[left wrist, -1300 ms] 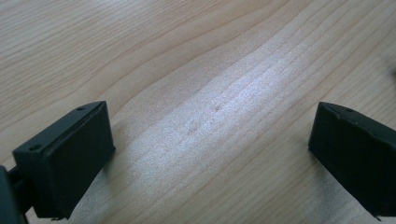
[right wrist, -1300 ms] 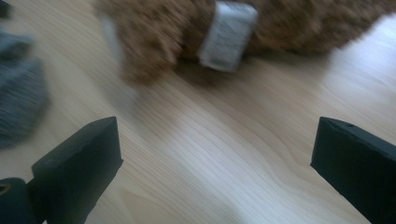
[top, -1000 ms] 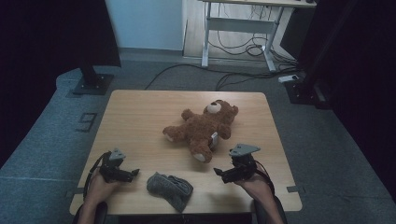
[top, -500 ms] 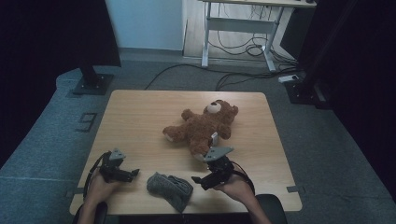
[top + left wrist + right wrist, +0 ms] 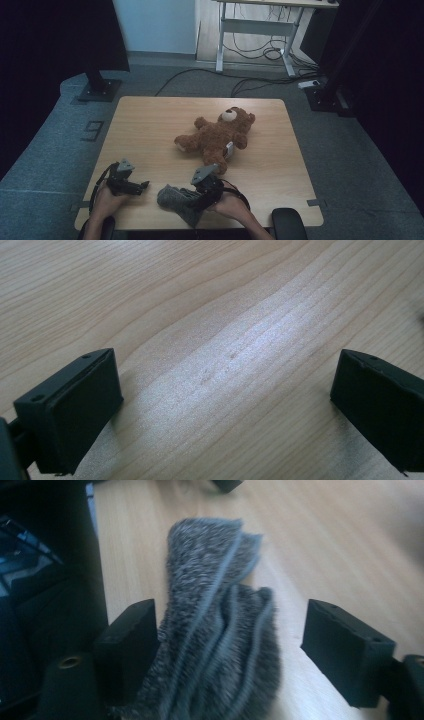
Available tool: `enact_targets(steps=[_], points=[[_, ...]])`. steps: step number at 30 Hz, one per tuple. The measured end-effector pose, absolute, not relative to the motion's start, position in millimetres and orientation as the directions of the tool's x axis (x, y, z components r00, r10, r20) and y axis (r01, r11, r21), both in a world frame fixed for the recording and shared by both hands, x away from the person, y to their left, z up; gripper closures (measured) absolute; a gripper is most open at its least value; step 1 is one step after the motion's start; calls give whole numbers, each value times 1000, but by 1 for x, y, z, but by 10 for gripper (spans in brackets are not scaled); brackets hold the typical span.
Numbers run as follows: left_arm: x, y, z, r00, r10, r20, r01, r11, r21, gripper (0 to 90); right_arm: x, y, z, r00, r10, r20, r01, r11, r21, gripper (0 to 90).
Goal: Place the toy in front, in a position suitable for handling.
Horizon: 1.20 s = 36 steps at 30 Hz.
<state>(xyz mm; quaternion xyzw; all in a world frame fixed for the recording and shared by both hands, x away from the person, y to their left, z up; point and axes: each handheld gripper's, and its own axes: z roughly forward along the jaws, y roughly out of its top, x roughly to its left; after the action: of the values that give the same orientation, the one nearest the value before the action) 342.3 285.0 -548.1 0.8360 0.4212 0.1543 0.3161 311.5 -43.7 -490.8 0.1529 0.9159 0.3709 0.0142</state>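
A brown teddy bear (image 5: 217, 137) lies on its back in the middle of the wooden table (image 5: 150, 120). A crumpled grey knitted cloth (image 5: 177, 202) (image 5: 215, 580) sits at the front edge. My right gripper (image 5: 194, 195) (image 5: 230, 625) is down at the cloth, which lies between its jaws. The jaws have just been closing; one jaw touches the knit and the other still stands clear of it. My left gripper (image 5: 144, 185) (image 5: 225, 385) rests open to the left of the cloth, over bare wood with nothing between its jaws.
The cloth lies close to the table's near edge. A black padded armrest (image 5: 287, 222) sticks up at the front right. Behind the table are floor cables (image 5: 260, 82), a desk frame (image 5: 255, 35) and a black stand base (image 5: 97, 90).
My right gripper has moved left along the front of the table, from the bear's right side onto the grey cloth, and its jaws have narrowed. The left gripper has stayed put.
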Motion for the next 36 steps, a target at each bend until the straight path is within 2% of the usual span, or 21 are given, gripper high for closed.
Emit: enact_targets(steps=[1,2,3,4,5,6,7,8,9,10,11,12,23,36], points=[[342,285,-548,598,801,-8,606,-446,658,0,311,-40,-494,-955,282,89,266,686,677,255],[342,285,-548,598,802,-9,607,-445,659,0,312,-34,-500,-959,266,97,262,702,663,312],[342,285,-548,598,802,-9,607,-445,659,0,312,-34,-500,-959,266,97,262,702,663,312],[342,285,-548,597,802,-9,607,-444,659,0,312,-30,-507,-963,249,102,256,728,636,395],[342,285,-548,597,802,-9,607,-444,659,0,312,-30,-507,-963,249,102,256,728,636,395],[342,285,-548,597,802,-8,607,-445,659,0,311,-26,-514,-968,234,87,238,762,602,472],[342,285,-548,597,802,-8,607,-445,659,0,311,-26,-514,-968,234,87,238,762,602,472],[342,285,-548,597,802,-9,607,-444,659,0,310,-25,-517,-970,228,88,236,770,593,598],[342,285,-548,597,802,-9,607,-444,659,0,310,-25,-517,-970,228,88,236,770,593,598],[342,285,-548,598,802,-8,607,-445,659,0,311,-28,-515,-966,237,107,253,761,597,697],[342,285,-548,598,802,-8,607,-445,659,0,311,-28,-515,-966,237,107,253,761,597,697],[342,285,-548,598,802,-8,606,-446,659,0,309,-31,-511,-964,243,103,255,754,605,738],[342,285,-548,598,802,-8,607,-445,659,0,303,-59,-468,-959,283,28,229,711,665,751],[342,285,-548,597,802,-8,607,-445,659,0,314,-130,-430,-882,472,-24,321,636,701,750]])
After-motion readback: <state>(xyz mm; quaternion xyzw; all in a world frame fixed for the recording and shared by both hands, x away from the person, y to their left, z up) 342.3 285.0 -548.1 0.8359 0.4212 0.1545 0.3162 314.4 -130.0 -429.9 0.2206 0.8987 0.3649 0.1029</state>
